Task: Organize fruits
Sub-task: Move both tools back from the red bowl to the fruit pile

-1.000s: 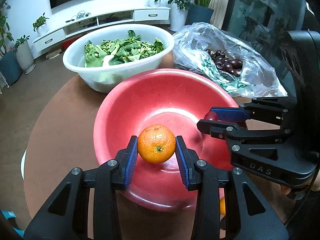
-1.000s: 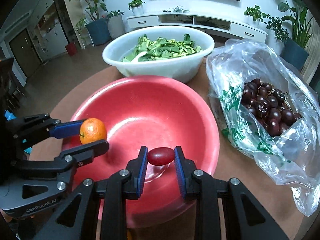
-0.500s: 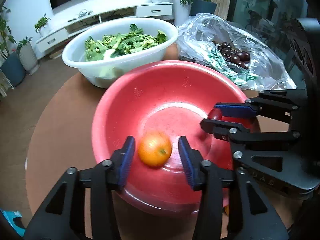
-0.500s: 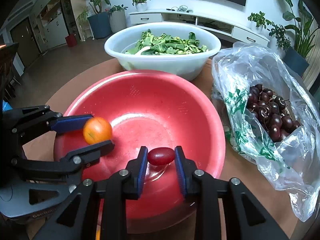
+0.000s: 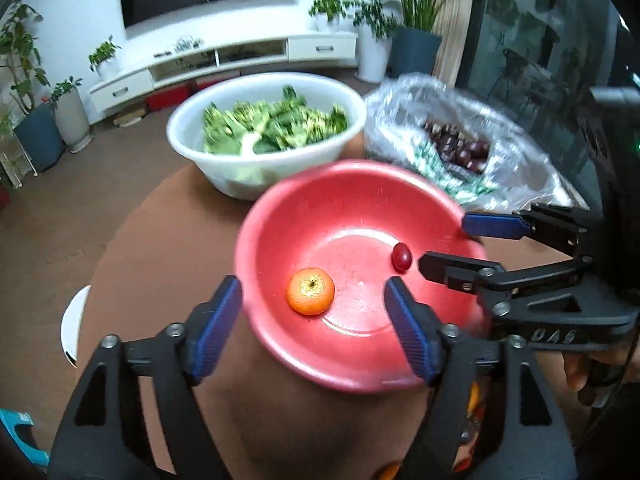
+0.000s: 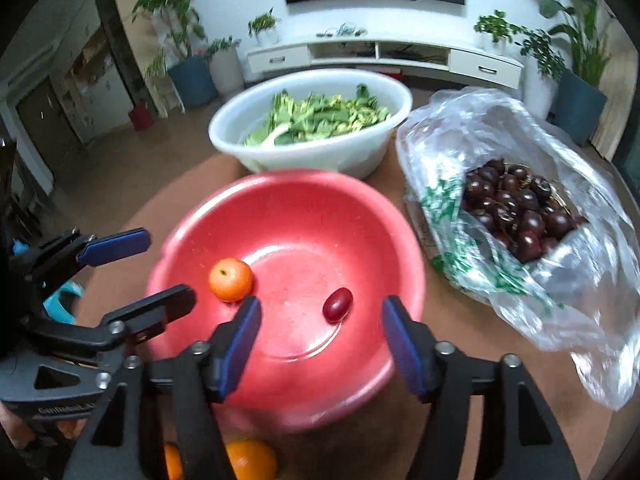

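A red bowl (image 5: 348, 196) (image 6: 280, 200) sits on the round brown table. Inside it lie a small orange (image 5: 310, 291) (image 6: 231, 279) and a red grape (image 5: 401, 257) (image 6: 337, 305). My left gripper (image 5: 314, 326) is open and empty, raised above the bowl's near rim. My right gripper (image 6: 320, 340) is open and empty, above the bowl's near side; it also shows in the left wrist view (image 5: 452, 244). The left gripper also shows in the right wrist view (image 6: 148, 268).
A white bowl of green leaves (image 5: 266, 132) (image 6: 312, 120) stands behind the red bowl. A clear plastic bag of dark cherries (image 5: 460, 148) (image 6: 516, 204) lies to the right. More oranges (image 6: 250, 458) lie at the table's near edge, under my grippers.
Both grippers opened wide and pulled up and back. The orange left the left gripper and the grape left the right gripper; both now lie in the red bowl.
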The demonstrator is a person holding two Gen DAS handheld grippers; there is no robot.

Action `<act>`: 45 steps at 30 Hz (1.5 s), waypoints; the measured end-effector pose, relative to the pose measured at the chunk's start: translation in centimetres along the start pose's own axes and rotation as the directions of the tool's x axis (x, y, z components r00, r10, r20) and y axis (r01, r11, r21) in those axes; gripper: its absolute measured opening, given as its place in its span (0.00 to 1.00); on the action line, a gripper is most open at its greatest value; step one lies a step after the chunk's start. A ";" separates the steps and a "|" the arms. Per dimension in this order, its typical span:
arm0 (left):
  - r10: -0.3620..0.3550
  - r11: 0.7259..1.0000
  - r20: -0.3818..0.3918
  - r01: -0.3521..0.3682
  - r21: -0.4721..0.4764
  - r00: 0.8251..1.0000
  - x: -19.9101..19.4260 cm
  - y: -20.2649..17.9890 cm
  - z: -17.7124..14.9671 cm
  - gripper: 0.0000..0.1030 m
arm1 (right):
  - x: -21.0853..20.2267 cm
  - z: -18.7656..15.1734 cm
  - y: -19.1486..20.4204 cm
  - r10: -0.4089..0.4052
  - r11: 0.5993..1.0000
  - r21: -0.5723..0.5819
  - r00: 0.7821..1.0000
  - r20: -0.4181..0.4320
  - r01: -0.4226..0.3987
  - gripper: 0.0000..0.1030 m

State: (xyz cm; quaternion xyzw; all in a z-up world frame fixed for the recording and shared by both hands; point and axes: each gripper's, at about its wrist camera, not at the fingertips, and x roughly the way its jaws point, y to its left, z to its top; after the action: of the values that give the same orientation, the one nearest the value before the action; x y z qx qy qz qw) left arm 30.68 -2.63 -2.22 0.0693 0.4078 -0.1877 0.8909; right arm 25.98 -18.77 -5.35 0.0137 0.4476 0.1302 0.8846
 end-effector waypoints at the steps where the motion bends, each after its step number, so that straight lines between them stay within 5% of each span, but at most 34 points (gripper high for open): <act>1: -0.001 1.000 0.017 0.001 -0.005 1.000 -0.9 0.0 -0.3 0.74 | -0.9 -0.2 -0.1 0.011 1.000 0.018 1.000 0.016 -0.011 0.72; 4: -0.011 0.999 0.063 0.013 -0.033 0.998 -3.7 0.2 -1.6 0.74 | -3.7 -1.4 -0.7 0.013 0.997 0.080 0.998 0.066 -0.019 0.92; 7: -0.040 0.995 0.083 0.048 -0.091 0.996 -6.1 0.5 -3.8 0.75 | -6.7 -3.7 -1.1 0.088 0.991 0.093 0.986 0.139 -0.101 0.94; 9: -0.071 0.988 0.086 0.082 -0.129 0.994 -7.5 0.7 -5.6 0.90 | -8.9 -6.2 -1.9 0.140 0.977 0.131 0.971 0.192 -0.167 0.97; 11: -0.103 0.983 0.100 0.117 -0.140 0.990 -8.6 0.4 -7.2 0.92 | -10.2 -8.4 -2.8 0.165 0.959 0.188 0.960 0.228 -0.210 0.98; 12: -0.113 0.983 0.107 0.127 -0.134 0.988 -9.3 0.1 -8.2 0.99 | -10.6 -9.4 -3.2 0.178 0.950 0.213 0.955 0.235 -0.230 0.98; 18: -0.105 0.994 0.219 0.111 -0.017 0.970 -13.7 -4.0 -14.3 1.00 | -11.5 -14.9 -3.9 0.208 0.907 0.317 0.949 0.238 -0.278 0.99; 24: -0.060 0.998 0.025 0.060 0.003 0.998 -12.8 -7.2 -19.1 1.00 | -11.4 -19.1 -2.9 0.226 0.894 0.353 0.958 0.177 -0.276 0.99; 30: -0.092 0.996 -0.018 0.092 0.011 0.996 -12.5 -9.4 -21.8 1.00 | -12.4 -20.6 -2.1 0.163 0.911 0.353 0.972 0.170 -0.215 0.98; 40: -0.119 0.993 -0.040 0.119 0.015 0.992 -10.4 -10.9 -20.8 0.99 | -13.5 -21.4 -1.1 0.053 0.947 0.306 0.988 0.149 -0.097 0.92; 45: -0.120 0.993 -0.057 0.120 -0.002 0.991 -9.3 -10.8 -20.0 0.77 | -13.4 -21.6 -0.6 0.045 0.952 0.293 0.990 0.135 -0.083 0.87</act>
State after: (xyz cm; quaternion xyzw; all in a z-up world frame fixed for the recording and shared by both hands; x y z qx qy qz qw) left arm 6.89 -4.44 -8.12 0.0508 0.4363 -0.2392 0.8659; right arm 1.39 -24.62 -7.82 0.1696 0.4046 0.0886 0.8943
